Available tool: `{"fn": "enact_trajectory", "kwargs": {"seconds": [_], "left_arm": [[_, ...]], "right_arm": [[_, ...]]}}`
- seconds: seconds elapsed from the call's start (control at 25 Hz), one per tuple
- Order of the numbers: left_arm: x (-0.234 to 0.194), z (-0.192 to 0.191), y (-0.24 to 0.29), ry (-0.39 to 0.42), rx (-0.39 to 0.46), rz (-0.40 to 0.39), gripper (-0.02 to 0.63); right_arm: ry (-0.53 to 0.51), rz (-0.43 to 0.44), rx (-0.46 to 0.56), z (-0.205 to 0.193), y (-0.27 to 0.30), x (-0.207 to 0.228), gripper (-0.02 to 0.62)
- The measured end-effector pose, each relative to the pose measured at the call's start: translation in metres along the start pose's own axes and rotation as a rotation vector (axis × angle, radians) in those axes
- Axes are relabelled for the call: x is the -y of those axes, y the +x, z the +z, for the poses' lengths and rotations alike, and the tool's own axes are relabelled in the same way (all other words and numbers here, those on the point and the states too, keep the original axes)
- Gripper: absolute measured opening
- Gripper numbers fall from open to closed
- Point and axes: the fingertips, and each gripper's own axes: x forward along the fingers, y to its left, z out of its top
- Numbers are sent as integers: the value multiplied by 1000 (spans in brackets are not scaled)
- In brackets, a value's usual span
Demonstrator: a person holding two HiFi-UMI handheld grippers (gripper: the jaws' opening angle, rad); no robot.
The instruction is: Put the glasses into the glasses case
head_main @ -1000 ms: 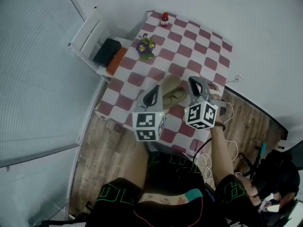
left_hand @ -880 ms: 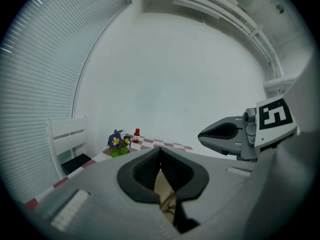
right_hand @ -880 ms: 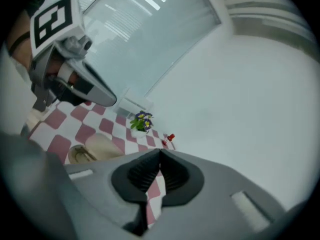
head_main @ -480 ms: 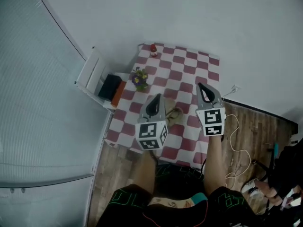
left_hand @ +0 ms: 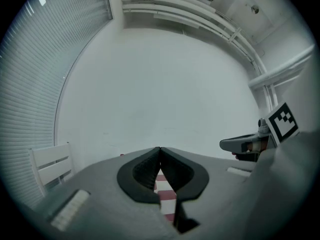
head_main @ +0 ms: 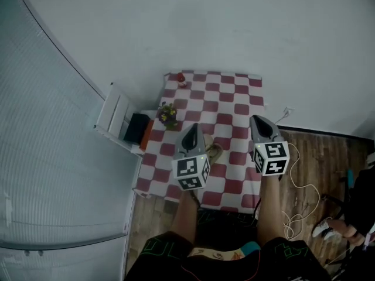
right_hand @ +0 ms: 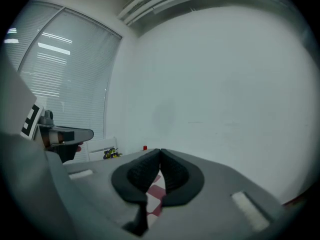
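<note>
**Two grippers shut on nothing, glasses case lying between them**

One container shows: the tan glasses case [head_main: 210, 141], lying on the red-and-white checked bench [head_main: 234, 98] near the edge closest to the person. It sits just right of the left gripper [head_main: 194, 127], which covers part of it, and lies between the two grippers. A thin dark outline at the case looks like the glasses [head_main: 216, 152]. At this size it cannot be told whether they sit inside the case or lie on top of it.

The left gripper's own view shows its fingers [left_hand: 145, 170] pressed together at the tips, with only checked cloth in the gap below them. The right gripper [head_main: 258, 120] hangs over the bench's right edge. Its fingers [right_hand: 142, 174] also meet at the tips and hold nothing.

Both grippers are held out in front of the person, side by side and well apart, marker cubes towards the body. Both point at the bare white wall [head_main: 246, 28].

A flower pot [head_main: 167, 115] stands at the bench's left edge and a small red bottle [head_main: 181, 78] at its far corner. A white chair [head_main: 114, 115] stands to the left.
</note>
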Motion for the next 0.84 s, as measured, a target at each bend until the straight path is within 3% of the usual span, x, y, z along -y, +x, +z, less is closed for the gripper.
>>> {"fn": "enact_trajectory", "kwargs": {"seconds": [0.84], "left_arm": [[-7, -9, -4, -31, -27, -31, 9]], "right_arm": [[-24, 99, 37, 9, 8, -27, 5]]}}
